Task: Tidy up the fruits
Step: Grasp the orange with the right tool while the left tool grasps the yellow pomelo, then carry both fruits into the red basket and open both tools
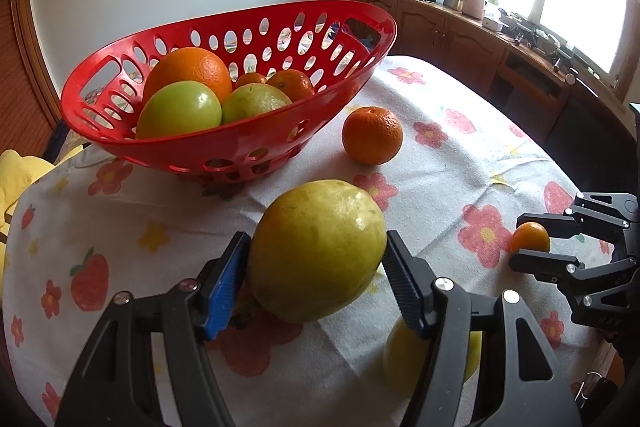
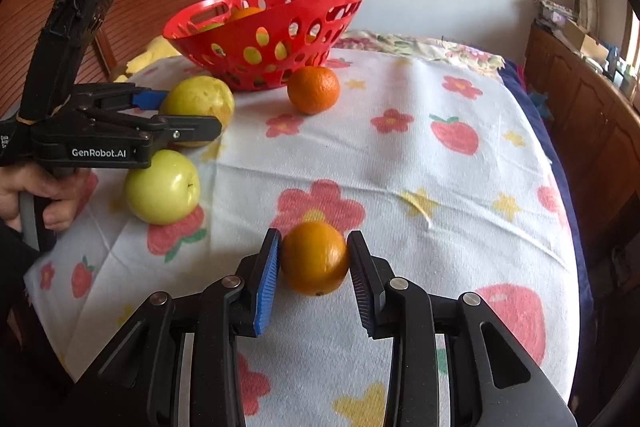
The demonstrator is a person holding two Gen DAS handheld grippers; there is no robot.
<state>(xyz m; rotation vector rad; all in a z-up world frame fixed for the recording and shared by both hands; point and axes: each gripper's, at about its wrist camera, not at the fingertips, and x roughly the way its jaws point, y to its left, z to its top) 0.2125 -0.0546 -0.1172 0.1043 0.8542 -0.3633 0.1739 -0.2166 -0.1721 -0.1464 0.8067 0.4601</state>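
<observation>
A red perforated basket (image 1: 256,143) (image 2: 224,39) holds several oranges and green apples at the back of the table. My left gripper (image 1: 316,251) (image 2: 188,111) is shut on a large yellow-green guava (image 1: 316,247) (image 2: 200,99), just above the cloth. My right gripper (image 2: 314,259) (image 1: 520,239) is shut on a small orange (image 2: 314,257) (image 1: 529,237). A loose orange (image 1: 372,135) (image 2: 313,89) lies beside the basket. A green apple (image 2: 162,187) lies under my left gripper; it shows partly in the left wrist view (image 1: 404,355).
The table has a white cloth (image 2: 400,167) printed with flowers and strawberries. A wooden cabinet (image 1: 460,31) with clutter runs along the window wall to the right. A yellow cloth (image 1: 16,175) lies at the table's left edge.
</observation>
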